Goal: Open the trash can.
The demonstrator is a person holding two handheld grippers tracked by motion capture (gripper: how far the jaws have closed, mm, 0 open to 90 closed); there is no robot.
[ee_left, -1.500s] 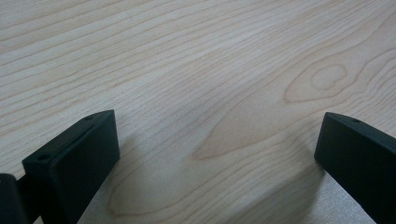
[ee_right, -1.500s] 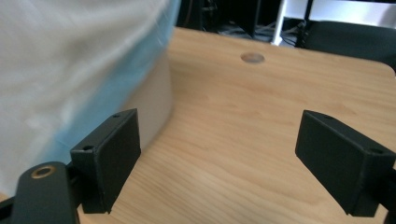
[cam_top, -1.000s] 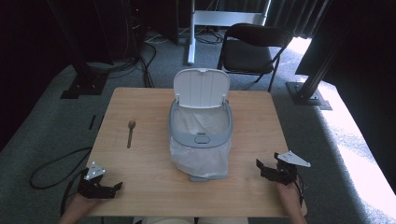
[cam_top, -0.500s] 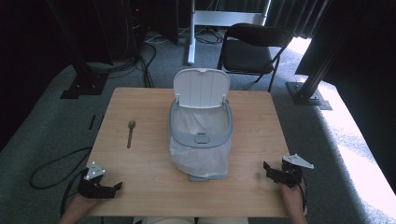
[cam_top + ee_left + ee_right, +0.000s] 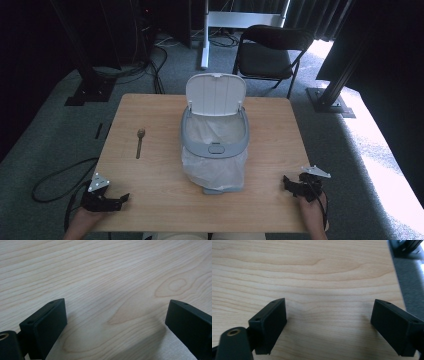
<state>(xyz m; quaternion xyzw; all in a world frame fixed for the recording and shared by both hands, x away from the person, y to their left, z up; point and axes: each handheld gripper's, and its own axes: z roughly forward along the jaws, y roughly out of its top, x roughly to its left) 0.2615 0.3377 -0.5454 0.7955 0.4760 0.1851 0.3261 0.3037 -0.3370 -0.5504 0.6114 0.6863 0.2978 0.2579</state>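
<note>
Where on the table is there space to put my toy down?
Bare wood lies right of the trash bin, up to the table edge, and left of the spoon. The near strip between the left gripper and right gripper is free too. The middle is crowded by the bin.

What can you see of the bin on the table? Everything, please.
The bin is small and grey, standing mid-table on the wooden table. Its white ribbed lid is hinged at the far side and stands open, upright. A translucent white bag lines it and drapes down the outside under the grey rim. Neither gripper touches it.
</note>
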